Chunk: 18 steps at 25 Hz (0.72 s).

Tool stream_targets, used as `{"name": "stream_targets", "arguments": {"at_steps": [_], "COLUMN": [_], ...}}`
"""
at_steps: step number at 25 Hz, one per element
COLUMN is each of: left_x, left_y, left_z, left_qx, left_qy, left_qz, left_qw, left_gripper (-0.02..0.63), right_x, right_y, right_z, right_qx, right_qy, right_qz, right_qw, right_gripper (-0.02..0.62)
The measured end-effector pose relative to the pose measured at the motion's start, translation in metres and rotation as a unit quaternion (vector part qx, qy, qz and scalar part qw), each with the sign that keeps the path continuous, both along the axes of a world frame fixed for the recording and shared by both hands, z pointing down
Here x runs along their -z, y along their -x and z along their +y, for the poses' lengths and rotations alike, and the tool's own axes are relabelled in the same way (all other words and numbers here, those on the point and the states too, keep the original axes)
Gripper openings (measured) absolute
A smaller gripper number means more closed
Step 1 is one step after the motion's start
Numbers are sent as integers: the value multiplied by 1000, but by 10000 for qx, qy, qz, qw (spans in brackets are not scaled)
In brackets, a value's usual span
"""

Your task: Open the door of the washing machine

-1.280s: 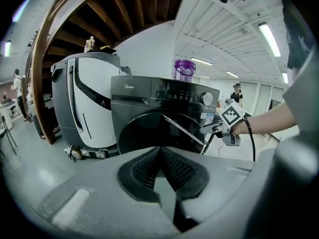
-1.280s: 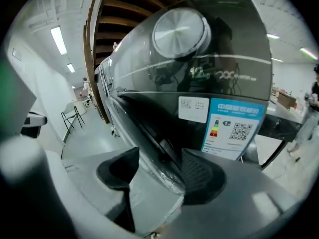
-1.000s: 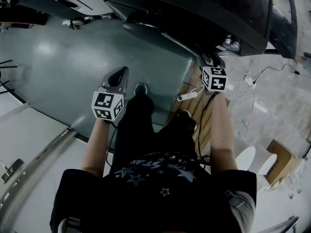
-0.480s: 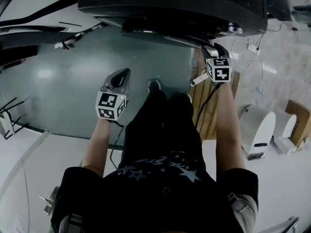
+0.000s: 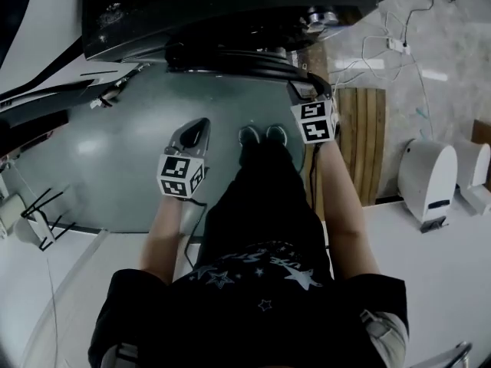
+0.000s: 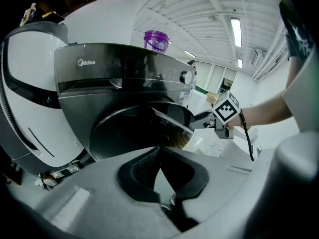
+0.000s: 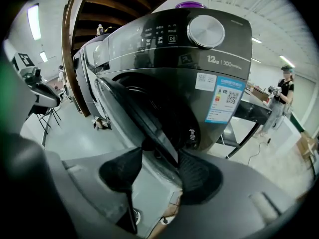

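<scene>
The dark grey washing machine (image 5: 230, 14) fills the top of the head view. Its round glass door (image 6: 159, 121) stands ajar, swung out towards the right. My right gripper (image 5: 305, 90) is at the door's free edge. In the right gripper view the door's rim (image 7: 149, 128) runs between the two pads. The right gripper's (image 7: 160, 153) jaws have just been closing and both pads touch the rim. My left gripper (image 5: 201, 123) hangs over the grey floor in front of the machine, apart from it. The left gripper's (image 6: 159, 153) pads meet with nothing between them.
A purple bucket (image 6: 156, 40) sits on top of the machine. A wooden slatted board (image 5: 360, 144) and white appliances (image 5: 430, 179) lie to the right, with cables (image 5: 383, 52) on the floor. My shoes (image 5: 261, 135) stand before the door. Another person (image 7: 281, 103) stands far off.
In the head view the machine has swung left towards the centre. My right gripper has moved left with the door's edge. The left gripper has stayed at about the same place.
</scene>
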<state>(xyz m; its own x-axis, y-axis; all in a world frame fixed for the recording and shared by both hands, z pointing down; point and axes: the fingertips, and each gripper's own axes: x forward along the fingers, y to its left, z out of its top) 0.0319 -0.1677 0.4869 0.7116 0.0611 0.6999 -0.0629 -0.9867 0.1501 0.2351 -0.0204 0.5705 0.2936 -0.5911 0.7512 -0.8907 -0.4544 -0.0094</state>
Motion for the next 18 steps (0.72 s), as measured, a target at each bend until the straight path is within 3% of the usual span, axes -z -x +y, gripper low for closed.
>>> {"name": "stream_targets", "arguments": {"at_steps": [13, 18], "left_x": [-29, -42], "left_y": [-14, -5], "left_z": [13, 1], "left_qx": [-536, -978], "left_qy": [-234, -94], "left_qz": [-178, -289], "left_qw": [9981, 9947], "left_gripper": [11, 11], "right_x": [-4, -4], "right_y": [52, 70], "right_z": [21, 27], "right_qx": [329, 106], "right_qy": [-118, 19], "right_qz": [-114, -163], "right_qw": [9993, 9998], "right_gripper": [160, 158]}}
